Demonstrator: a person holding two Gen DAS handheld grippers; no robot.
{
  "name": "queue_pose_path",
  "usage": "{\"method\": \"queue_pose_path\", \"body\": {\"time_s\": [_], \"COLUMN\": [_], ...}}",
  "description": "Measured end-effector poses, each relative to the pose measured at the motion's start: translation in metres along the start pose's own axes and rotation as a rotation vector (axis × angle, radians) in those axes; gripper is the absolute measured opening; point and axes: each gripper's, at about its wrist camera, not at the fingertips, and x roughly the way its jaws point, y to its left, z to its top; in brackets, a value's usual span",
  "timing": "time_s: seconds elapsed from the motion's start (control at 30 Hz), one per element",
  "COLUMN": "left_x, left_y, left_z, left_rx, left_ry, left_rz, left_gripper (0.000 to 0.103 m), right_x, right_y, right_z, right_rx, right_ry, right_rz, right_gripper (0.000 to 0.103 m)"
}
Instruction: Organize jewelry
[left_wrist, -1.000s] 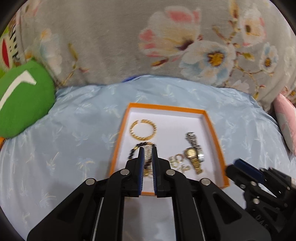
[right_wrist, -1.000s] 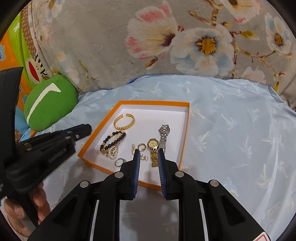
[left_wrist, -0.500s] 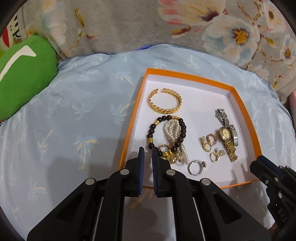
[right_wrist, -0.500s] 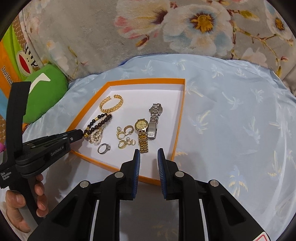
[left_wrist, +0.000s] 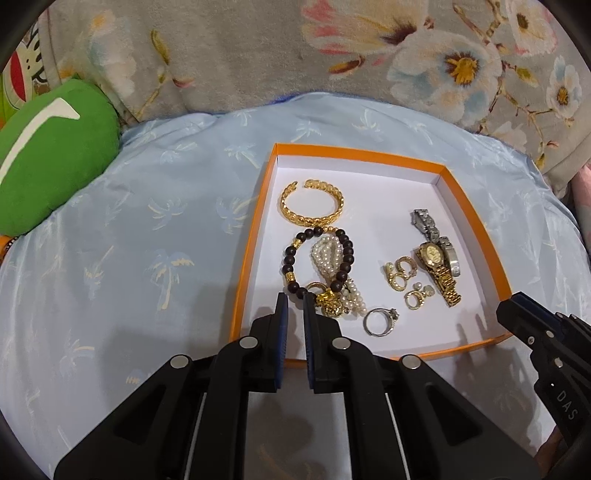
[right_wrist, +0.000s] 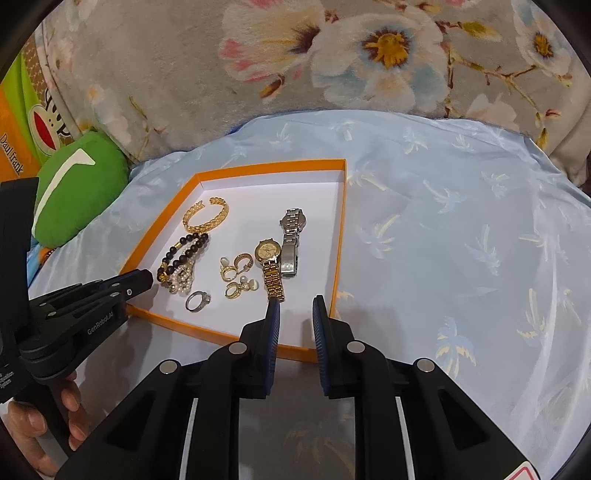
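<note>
An orange-rimmed white tray lies on a light blue bedspread. It holds a gold cuff, a dark bead bracelet with a pearl strand, a silver ring, gold earrings, a gold watch and a silver watch. My left gripper hovers over the tray's near left corner, just short of the bead bracelet, jaws nearly together and empty. My right gripper is slightly open and empty at the tray's near edge, just below the gold watch band.
A green plush cushion lies at the left. A grey floral blanket rises behind the tray. An orange printed cushion shows at the far left. Blue bedspread stretches to the right of the tray.
Both grippers have moved forward and down toward the tray. The right gripper's jaws have spread a little wider. The jewelry has not moved.
</note>
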Motion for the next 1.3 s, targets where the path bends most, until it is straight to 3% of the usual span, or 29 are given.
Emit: {"method": "queue_pose_path", "body": {"time_s": [0.2,0.47,0.77,0.83,0.97,1.0,1.1,1.3], "left_x": [-0.026,-0.051,-0.063,-0.065,-0.074,-0.076,-0.078,-0.079], "left_y": [-0.009,-0.022,-0.033,-0.037,-0.043,-0.043,-0.044,-0.044], "left_z": [-0.007,-0.040,-0.078,-0.084,-0.090,-0.090,-0.091,-0.091], "left_rx": [0.015,0.035,0.052,0.053,0.071,0.071,0.070,0.066], "left_ry": [-0.045,-0.046,-0.031,-0.031,-0.063,-0.070,-0.080,-0.085], "left_rz": [0.010,0.008,0.028,0.032,0.064,0.071,0.085,0.141], "left_gripper": [0.007,0.007,0.008,0.020,0.031,0.037,0.039,0.054], "right_x": [-0.029,-0.048,-0.060,-0.064,-0.069,-0.071,-0.071,-0.068], "right_y": [0.011,0.019,0.019,0.021,0.025,0.025,0.024,0.026], "right_z": [-0.010,-0.050,-0.083,-0.085,-0.089,-0.090,-0.091,-0.091], "right_rx": [-0.024,0.000,0.024,0.023,0.007,0.009,0.017,0.011], "right_ry": [-0.047,-0.026,-0.011,-0.020,-0.041,-0.045,-0.043,-0.025], "right_rz": [-0.011,-0.007,-0.045,-0.048,-0.083,-0.085,-0.087,-0.138], "right_gripper": [0.018,0.020,0.031,0.034,0.042,0.042,0.043,0.044]}}
